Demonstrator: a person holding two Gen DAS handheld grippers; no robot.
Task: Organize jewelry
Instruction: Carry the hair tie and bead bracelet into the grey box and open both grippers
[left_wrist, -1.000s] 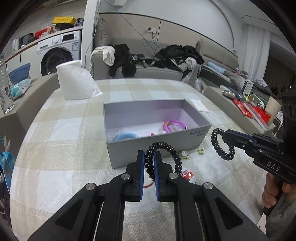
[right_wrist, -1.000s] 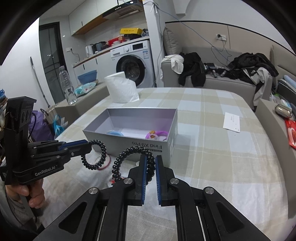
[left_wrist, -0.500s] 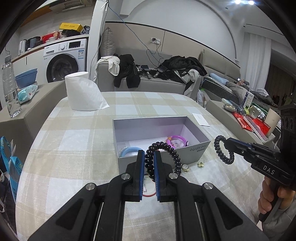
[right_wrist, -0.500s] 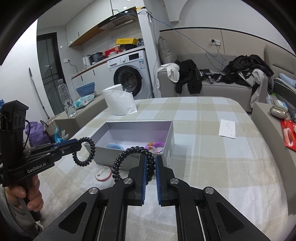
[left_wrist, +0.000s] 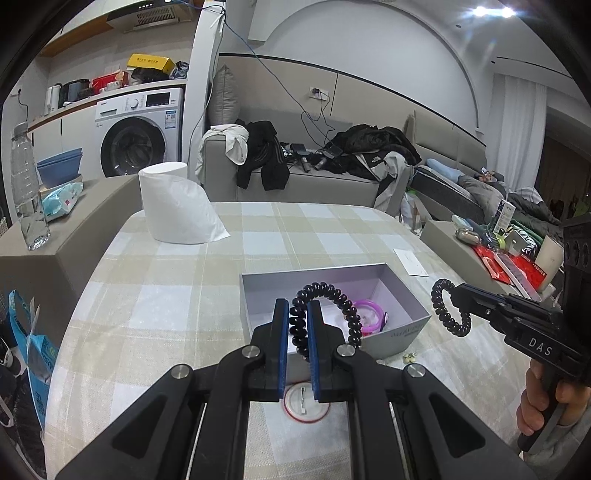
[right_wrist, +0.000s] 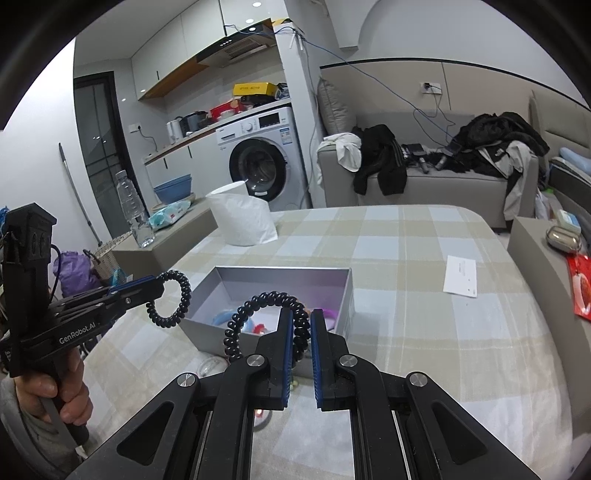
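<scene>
The left claw (left_wrist: 297, 325) is clamped on a black coiled hair tie (left_wrist: 325, 314), its blue pads (left_wrist: 282, 332) pressing the coil between them so that the rest of the loop arches up and over to the right. It hangs above the near edge of the grey box (left_wrist: 402, 336), which is the landmark here. The right claw (right_wrist: 302, 328) is likewise clamped on a second black coiled tie (right_wrist: 258, 310), whose loop bows out to the left of the pads; this claw too sits over the box's near side. Each claw shows in the other's camera: the left claw to the left of the box with its tie dangling at the tip, and the right claw to the right of the box with its tie hanging from the tip. A hand (left_wrist: 550, 406) grips each handle.

Inside the box lie a pink-purple bracelet (left_wrist: 365, 314) toward the right end and a pale blue ring (right_wrist: 225, 317) toward the left end. In front of the box, on the checked cloth of the table (left_wrist: 166, 295), rests a round badge with a red rim (left_wrist: 304, 402), directly under the left claw. Just off the box's near right corner sits a small pale earring-like piece (left_wrist: 409, 356). Behind the box to the left stands a white paper roll (left_wrist: 173, 206); to the right of the box lies a white card (right_wrist: 461, 276).
</scene>
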